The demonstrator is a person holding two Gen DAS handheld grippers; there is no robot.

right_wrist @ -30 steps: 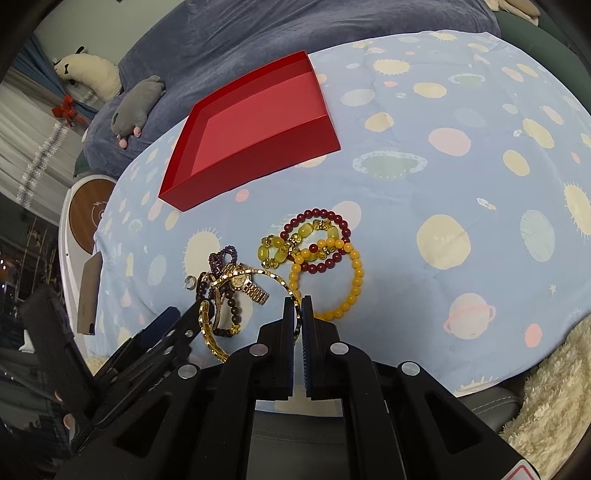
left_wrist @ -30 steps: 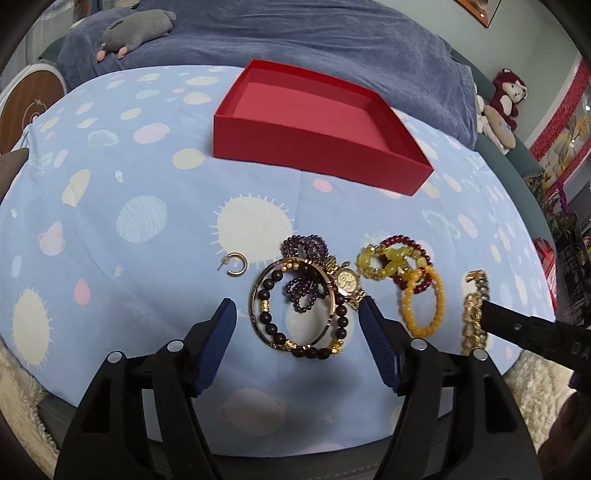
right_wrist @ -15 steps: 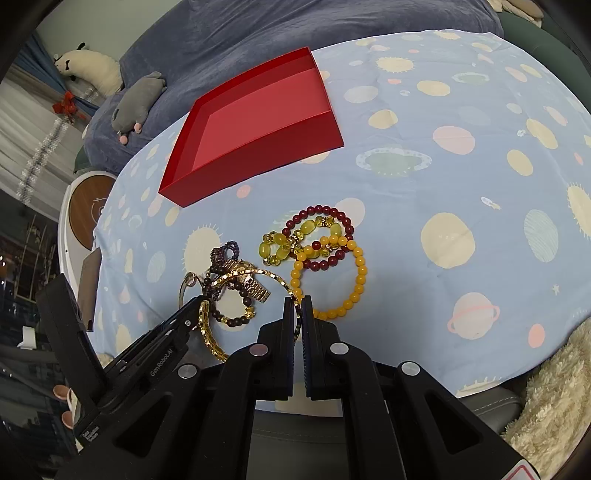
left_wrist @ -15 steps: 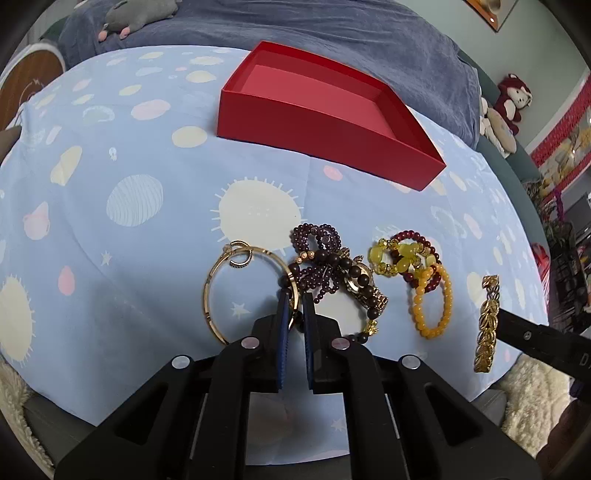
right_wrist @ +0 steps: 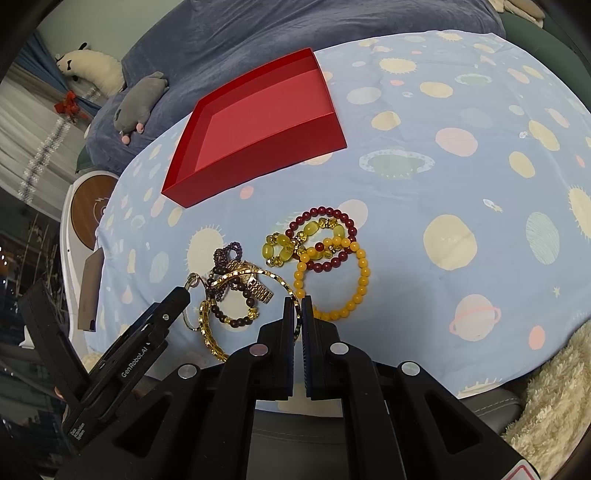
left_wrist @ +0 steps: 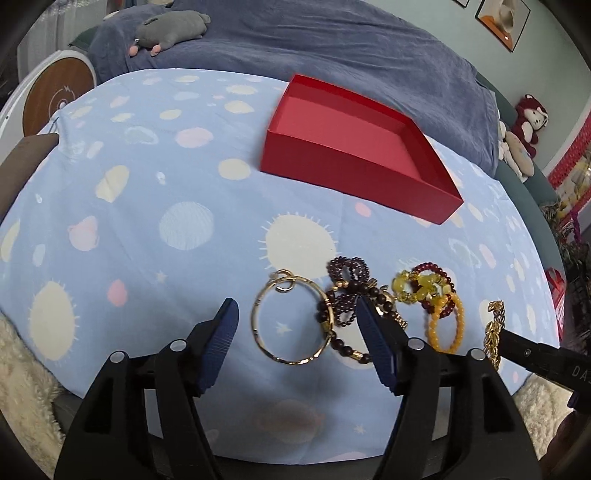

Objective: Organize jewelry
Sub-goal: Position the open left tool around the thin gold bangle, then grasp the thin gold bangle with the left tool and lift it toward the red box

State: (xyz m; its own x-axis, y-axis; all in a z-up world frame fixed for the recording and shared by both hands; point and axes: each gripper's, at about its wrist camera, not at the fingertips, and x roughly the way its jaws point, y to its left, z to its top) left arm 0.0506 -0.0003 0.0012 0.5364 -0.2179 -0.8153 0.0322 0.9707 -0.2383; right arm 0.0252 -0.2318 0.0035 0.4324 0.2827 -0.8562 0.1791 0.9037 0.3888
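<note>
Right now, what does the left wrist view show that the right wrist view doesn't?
Only the left wrist view: a red plush monkey by the wall, framed pictures, and the open left tongs over the gold bangle.
Only the right wrist view: a white plush and the shut right tongs.
Both: the red box, empty, and the yellow bead bracelet.

"GenRobot.AI" runs in white along the black finger of the left gripper (right_wrist: 173,306), seen to the left of the right gripper's own fingers, while the letters "DA" show on the right gripper's (left_wrist: 496,341) black finger at the left view's right edge.
</note>
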